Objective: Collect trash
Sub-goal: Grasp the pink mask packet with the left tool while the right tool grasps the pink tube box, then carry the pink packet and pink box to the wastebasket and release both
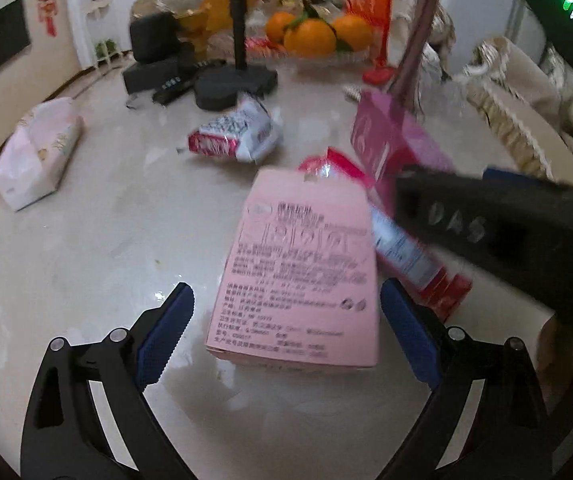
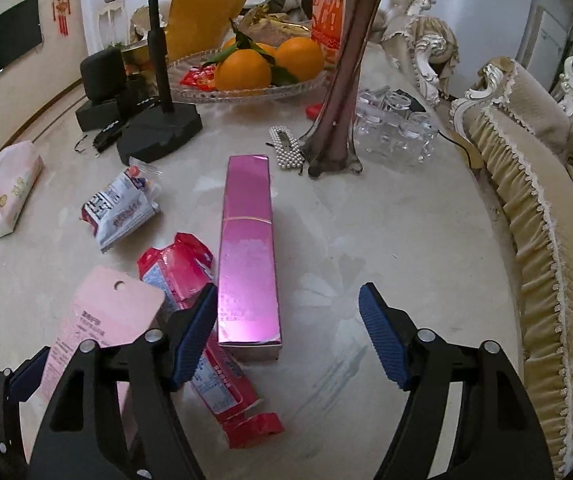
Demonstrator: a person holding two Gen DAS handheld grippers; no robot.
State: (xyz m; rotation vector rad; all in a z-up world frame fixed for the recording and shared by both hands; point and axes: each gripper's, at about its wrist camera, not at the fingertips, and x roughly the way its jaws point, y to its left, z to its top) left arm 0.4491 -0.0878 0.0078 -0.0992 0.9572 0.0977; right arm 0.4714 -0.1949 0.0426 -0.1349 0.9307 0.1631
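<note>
Left gripper [image 1: 286, 336]: jaws spread, straddling pale pink box [image 1: 298, 264]; I'd centre first.
Right gripper [image 2: 286, 336]: jaws spread beside magenta box [image 2: 248, 248], not gripping.

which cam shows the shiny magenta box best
The right wrist view: the shiny magenta box lies sharp and whole in mid-frame, running away from the open right gripper. The left wrist view shows only its blurred far part, the rest hidden behind the right gripper's dark body.

Counts: two pink boxes [image 2: 248, 256], [image 1: 298, 268]; two wrappers [image 2: 120, 208], [image 2: 206, 344]; three oranges [image 2: 242, 70]; one tissue pack [image 2: 4, 192]; one vase [image 2: 340, 92]; one pearl clip [image 2: 286, 146].
</note>
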